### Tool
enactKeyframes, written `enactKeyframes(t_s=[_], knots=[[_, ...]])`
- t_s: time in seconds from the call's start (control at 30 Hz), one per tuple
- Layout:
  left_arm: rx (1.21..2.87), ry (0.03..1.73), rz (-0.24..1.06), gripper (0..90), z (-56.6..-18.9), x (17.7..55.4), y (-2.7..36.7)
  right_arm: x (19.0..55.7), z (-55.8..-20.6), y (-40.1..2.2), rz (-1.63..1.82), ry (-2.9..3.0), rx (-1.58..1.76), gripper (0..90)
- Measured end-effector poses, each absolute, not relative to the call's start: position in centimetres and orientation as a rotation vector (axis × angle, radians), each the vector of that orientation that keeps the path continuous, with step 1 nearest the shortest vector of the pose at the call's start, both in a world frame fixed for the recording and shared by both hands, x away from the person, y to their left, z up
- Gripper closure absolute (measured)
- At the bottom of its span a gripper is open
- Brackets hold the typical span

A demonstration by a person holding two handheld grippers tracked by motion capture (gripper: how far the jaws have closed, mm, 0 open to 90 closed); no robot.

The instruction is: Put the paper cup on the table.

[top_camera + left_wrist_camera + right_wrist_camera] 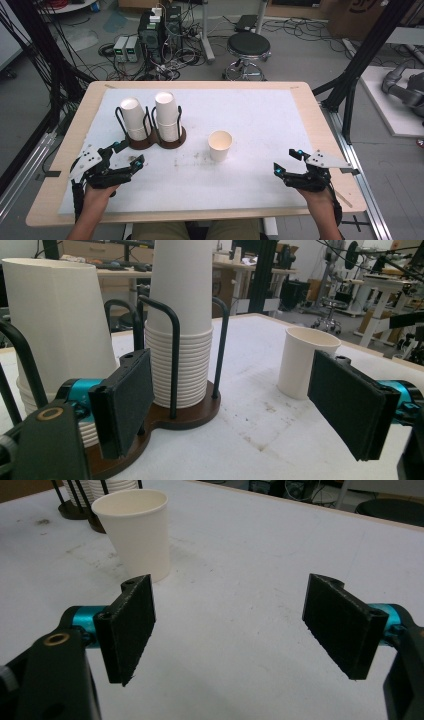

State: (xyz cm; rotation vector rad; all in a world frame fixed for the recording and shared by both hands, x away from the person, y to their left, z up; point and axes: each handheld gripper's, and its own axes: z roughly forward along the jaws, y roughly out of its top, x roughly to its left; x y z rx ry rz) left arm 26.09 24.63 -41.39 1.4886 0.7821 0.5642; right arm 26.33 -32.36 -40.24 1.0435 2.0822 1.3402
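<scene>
A single white paper cup (220, 145) stands upright and mouth-up near the middle of the white mat (250, 120); the same cup (305, 362) (137, 532) appears ahead of each gripper. Two stacks of upside-down cups (134, 119) (167, 116) sit in a brown wire-post holder (157, 142) at the left. In the left gripper view the right-hand stack (182, 330) and the holder's base (190, 415) are close ahead. My left gripper (129, 155) is open just in front of the holder, nothing between its jaws. My right gripper (288, 161) is open at the right, empty, apart from the cup.
The mat covers a wooden table (320, 125) with bare edges at the sides and front. Beyond the far edge are a black stool (248, 47), computer boxes (160, 27) and cables on the floor. Black frame posts (367, 50) stand at the right.
</scene>
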Motion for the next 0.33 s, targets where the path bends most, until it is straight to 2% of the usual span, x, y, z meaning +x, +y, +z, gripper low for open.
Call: enactKeyframes(t_s=[0.33], knots=[[1.485, 0.799, 0.575, 18.7, -41.53, 25.96, 24.62, 26.64, -40.32, -32.51, 1.354, 2.075, 1.047, 22.0]])
